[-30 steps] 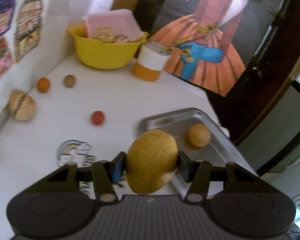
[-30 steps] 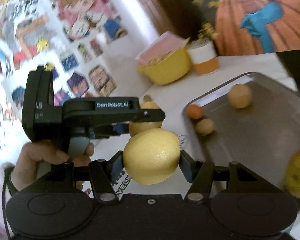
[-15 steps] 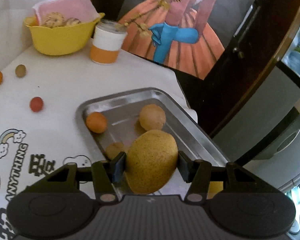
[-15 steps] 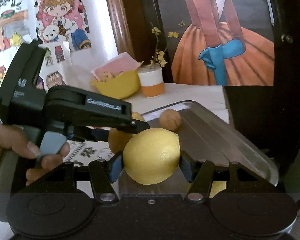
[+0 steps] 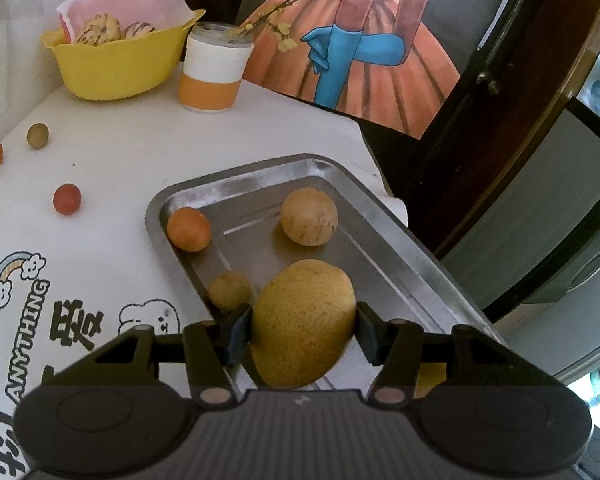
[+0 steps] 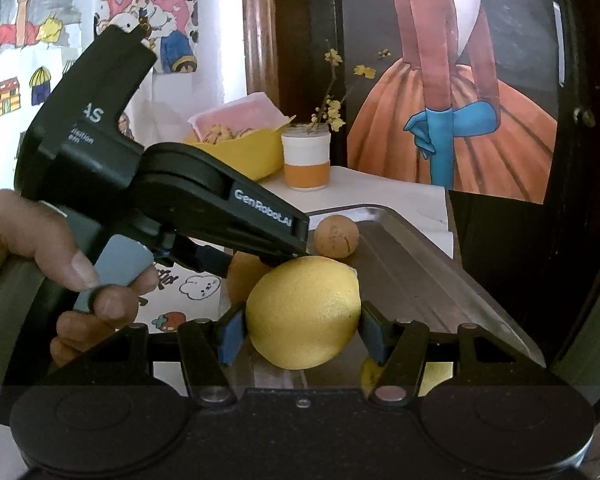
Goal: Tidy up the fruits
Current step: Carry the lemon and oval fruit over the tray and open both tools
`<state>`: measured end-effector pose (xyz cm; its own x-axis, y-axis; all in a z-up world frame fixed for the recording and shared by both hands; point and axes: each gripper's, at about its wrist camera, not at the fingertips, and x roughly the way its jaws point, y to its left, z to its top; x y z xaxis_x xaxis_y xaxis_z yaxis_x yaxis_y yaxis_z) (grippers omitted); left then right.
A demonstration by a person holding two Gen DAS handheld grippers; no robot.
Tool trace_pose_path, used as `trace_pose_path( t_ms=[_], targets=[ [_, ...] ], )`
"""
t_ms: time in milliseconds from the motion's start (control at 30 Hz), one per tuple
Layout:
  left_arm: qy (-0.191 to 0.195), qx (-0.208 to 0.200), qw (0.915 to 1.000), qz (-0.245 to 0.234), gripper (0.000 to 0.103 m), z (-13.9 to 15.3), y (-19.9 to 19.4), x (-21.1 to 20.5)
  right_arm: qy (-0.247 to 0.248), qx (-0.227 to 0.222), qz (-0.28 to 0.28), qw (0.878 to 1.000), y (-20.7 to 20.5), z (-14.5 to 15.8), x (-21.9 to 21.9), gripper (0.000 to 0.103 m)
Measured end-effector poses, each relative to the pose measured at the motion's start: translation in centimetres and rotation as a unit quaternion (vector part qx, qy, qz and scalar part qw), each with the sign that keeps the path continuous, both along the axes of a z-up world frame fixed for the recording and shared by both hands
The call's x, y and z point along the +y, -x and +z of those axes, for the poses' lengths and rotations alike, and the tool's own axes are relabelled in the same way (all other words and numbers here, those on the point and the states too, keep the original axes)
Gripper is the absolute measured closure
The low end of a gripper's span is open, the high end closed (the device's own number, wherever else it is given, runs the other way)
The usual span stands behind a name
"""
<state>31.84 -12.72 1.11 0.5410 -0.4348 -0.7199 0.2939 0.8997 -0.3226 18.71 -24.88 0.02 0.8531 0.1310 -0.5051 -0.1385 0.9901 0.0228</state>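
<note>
Overhead, speckled pear [image 5: 303, 320], steel tray [image 5: 384, 216].

White table [image 5: 140, 152] with steel tray [image 5: 388, 236], bowl [image 5: 116, 64]

A lived-in home: cartoon stickers [image 6: 148, 20] on the wall, a painted dress poster [image 5: 352, 40], a snack bowl [image 5: 116, 60] on the table [image 5: 140, 152].
</note>
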Motion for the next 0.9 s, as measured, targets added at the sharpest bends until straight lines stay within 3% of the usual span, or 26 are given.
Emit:
trace_pose_path(
  t_ms=[433,533,633,900],
  targets=[
    [-0.003,0.013,0.9999,0.009,0.044,-0.2,0.0,0.3,0.03,-0.005,0.005,1.0,0.2,-0.3,1.0,0.04],
    [-0.002,-0.005,0.9999,0.01,0.041,0.7,0.5,0.5,0.044,-0.019,0.001,0.999,0.6,-0.1,1.1,0.034],
    [-0.002,-0.032,0.9994,0.012,0.035,2.1,1.2,0.9,0.052,-0.033,0.0,0.998,1.2,0.5,1.2,0.029],
    [0.003,-0.137,0.9893,0.051,0.001,6.6,5.6,3.5,0.054,-0.105,-0.012,0.993,4.4,3.3,1.4,0.001]
  ],
)
